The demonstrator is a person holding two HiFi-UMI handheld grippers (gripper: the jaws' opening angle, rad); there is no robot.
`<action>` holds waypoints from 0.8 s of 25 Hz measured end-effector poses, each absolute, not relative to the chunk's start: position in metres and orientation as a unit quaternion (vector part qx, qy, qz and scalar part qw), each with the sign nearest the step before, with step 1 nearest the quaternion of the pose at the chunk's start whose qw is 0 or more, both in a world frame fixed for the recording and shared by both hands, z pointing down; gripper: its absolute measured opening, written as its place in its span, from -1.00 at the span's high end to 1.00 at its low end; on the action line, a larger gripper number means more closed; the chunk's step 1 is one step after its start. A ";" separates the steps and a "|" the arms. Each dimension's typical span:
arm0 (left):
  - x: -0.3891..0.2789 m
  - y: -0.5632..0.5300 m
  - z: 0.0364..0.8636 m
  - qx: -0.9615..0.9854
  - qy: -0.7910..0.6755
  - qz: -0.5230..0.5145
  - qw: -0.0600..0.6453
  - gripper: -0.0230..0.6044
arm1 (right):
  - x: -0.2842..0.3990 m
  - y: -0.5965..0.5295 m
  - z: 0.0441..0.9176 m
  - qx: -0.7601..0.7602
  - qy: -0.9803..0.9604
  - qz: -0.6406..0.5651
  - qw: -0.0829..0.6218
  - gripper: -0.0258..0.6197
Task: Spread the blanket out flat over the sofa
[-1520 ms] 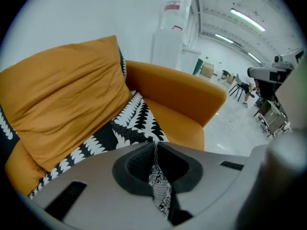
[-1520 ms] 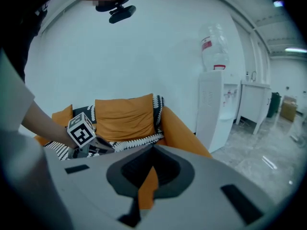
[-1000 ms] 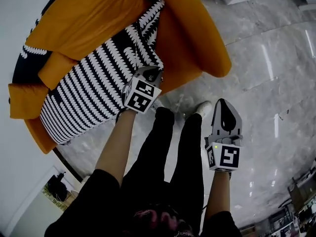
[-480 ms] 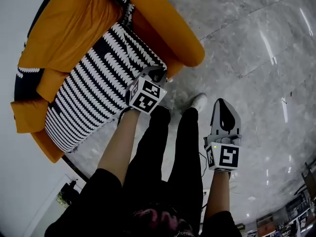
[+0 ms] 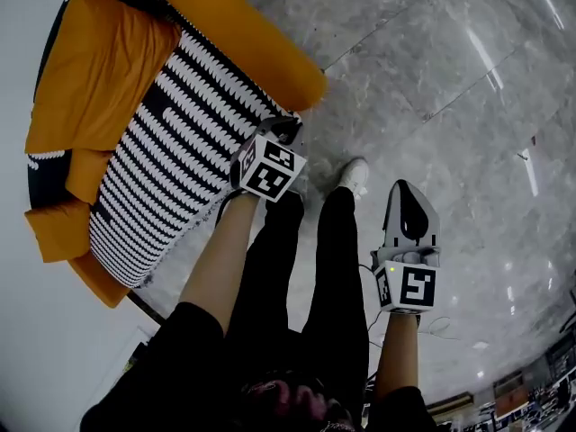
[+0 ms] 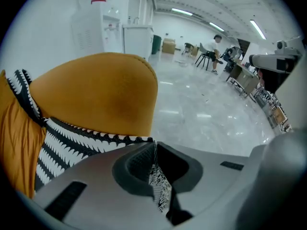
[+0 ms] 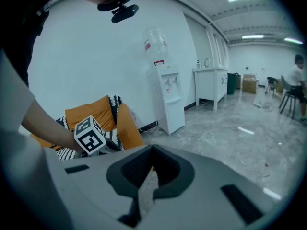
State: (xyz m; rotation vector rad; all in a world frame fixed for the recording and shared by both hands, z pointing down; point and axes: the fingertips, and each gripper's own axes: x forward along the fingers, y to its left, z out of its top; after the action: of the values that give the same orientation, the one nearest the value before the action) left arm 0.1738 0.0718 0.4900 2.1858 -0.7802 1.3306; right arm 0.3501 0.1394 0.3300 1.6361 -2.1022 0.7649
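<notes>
Polished grey stone floor [image 5: 432,88], white wall along one side, long bright hall beyond.

- Orange sofa [image 5: 99,79]: against the wall; rounded armrest [image 5: 243,34] at the end nearest the person.
- Black-and-white patterned blanket [image 5: 171,160]: draped over the sofa seat, from the back cushions to the front edge. Further folds over the backrest, behind the cushions. Corner at the seat's front edge, beside the armrest, lifted.
- Left gripper [image 5: 286,131]: at that front corner of the seat, pointed steeply down. Marker cube [image 5: 268,169] turned up to the head view. Bare forearm [image 5: 220,259] stretched forward from a black sleeve. Jaws clamped on the blanket's edge; in the left gripper view, a strip of patterned cloth [image 6: 158,186] pinched between the pads and hanging below them, armrest [image 6: 96,90] just ahead.
- Right gripper [image 5: 407,187]: held over bare floor, well apart from the sofa, tilted gently downward. Marker cube [image 5: 409,288] toward the body; forearm [image 5: 396,349] close to the side. Jaws pressed together at the tips, nothing between them; only floor visible past the pads in the right gripper view [image 7: 152,150].
- Person's legs [image 5: 315,277]: black trousers, between the two grippers; white shoe [image 5: 354,176] on the floor near the sofa's front corner.
- White water dispenser [image 7: 165,99]: against the wall past the sofa, bottle on top.
- White cabinet [image 7: 208,85]: farther along the same wall.
- Seated person [image 6: 213,49]: far down the hall, on a chair.
</notes>
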 end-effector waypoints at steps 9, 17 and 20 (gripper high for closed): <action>0.192 0.069 0.533 0.766 -0.312 0.511 0.232 0.84 | 0.380 0.158 0.367 0.578 -0.734 0.302 0.189 0.86; 0.198 0.064 0.586 0.748 -0.330 0.528 0.232 0.84 | 0.400 0.165 0.401 0.580 -0.722 0.320 0.197 0.86; 0.195 0.063 0.594 0.742 -0.327 0.538 0.229 0.84 | 0.401 0.167 0.402 0.577 -0.723 0.323 0.202 0.86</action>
State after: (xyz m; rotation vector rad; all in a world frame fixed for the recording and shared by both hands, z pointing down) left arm 0.1950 0.0632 0.5943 2.0419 -0.9009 1.4818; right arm 0.4010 0.1675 0.4020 1.6116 -2.0187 0.9013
